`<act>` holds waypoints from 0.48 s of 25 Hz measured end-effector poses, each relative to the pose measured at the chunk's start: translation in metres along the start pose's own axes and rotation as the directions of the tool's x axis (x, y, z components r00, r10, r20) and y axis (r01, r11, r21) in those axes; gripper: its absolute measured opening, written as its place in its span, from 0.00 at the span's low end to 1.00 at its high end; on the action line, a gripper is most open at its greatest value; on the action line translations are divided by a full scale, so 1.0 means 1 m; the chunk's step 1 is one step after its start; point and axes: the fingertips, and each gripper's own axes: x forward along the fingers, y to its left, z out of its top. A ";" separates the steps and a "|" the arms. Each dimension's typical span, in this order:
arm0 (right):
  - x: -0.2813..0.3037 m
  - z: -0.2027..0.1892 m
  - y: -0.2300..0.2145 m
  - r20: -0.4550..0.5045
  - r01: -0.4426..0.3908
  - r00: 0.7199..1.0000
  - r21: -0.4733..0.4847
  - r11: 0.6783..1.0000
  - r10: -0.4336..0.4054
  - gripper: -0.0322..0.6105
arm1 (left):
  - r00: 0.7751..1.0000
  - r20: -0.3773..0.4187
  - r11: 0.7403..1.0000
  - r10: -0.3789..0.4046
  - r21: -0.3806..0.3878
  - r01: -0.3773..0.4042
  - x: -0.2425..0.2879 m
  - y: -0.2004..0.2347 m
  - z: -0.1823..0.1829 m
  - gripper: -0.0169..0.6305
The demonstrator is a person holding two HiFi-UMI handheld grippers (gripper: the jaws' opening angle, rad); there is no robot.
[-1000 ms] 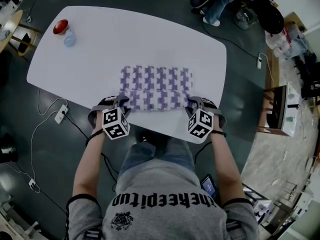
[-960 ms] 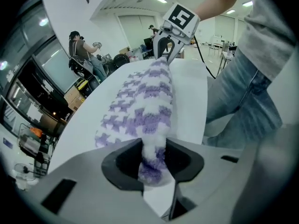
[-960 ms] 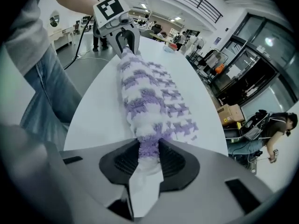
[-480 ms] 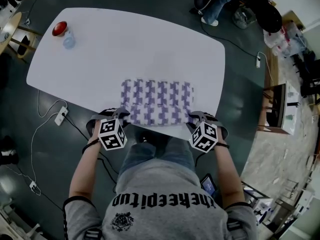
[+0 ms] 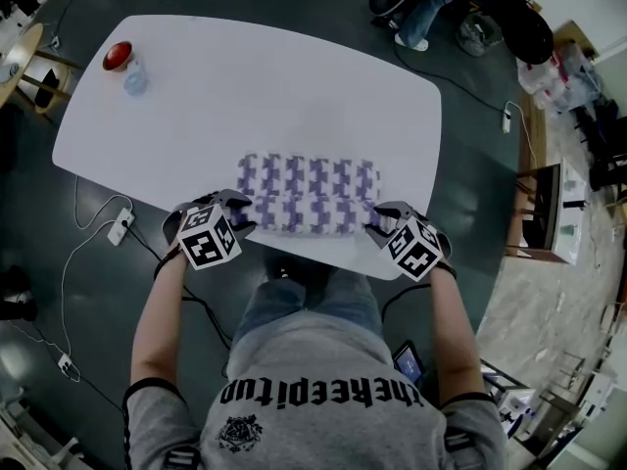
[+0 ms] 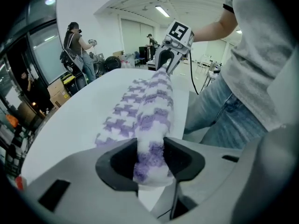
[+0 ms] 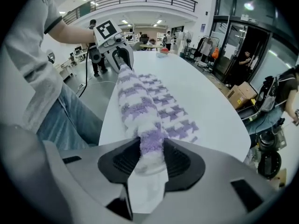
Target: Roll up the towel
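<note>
The towel [image 5: 309,196] [image 6: 154,101] [image 7: 140,101], white with a purple houndstooth print, lies at the 6 o'clock edge of the tabletop [image 5: 245,86]. Its near hem is curled into a soft roll along that edge, and the flat remainder spreads toward 12 o'clock. The left gripper [image 5: 240,221] [image 6: 150,160] holds the roll's end at 9 o'clock. The right gripper [image 5: 377,221] [image 7: 152,162] holds the end at 3 o'clock. In each gripper view the roll fills the gap, with the dark fingers [image 6: 117,160] [image 7: 184,162] pressing on it from both sides. Both pairs have just been opening a little around it, and a white tail of cloth pokes out behind the right pair. Each gripper view looks down the length of the roll to the other gripper at its far end. The tabletop is white with rounded corners. At its 10 o'clock corner sit a red round object [image 5: 119,53] and a pale bluish object [image 5: 135,78], well apart from the towel. Around the tabletop is a dark floor [image 5: 490,164] with cables and a white power strip [image 5: 120,222] at 8 o'clock. A person's [image 5: 431,8] legs stand at 1 o'clock. The gripper views show a bright hall with strip lights, glass doors, cardboard boxes [image 7: 240,96] and people standing about.
</note>
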 end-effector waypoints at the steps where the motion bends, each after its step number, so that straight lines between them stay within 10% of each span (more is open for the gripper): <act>1: -0.001 0.003 -0.005 0.007 0.001 1.000 0.009 1.000 -0.001 0.26 | 1.000 0.008 1.000 0.003 -0.011 -0.003 -0.002 0.007 0.002 0.26; 12: 0.009 0.026 -0.063 0.032 0.050 0.998 0.063 0.997 -0.052 0.26 | 0.997 0.047 0.992 0.065 -0.114 -0.059 0.001 0.072 0.006 0.26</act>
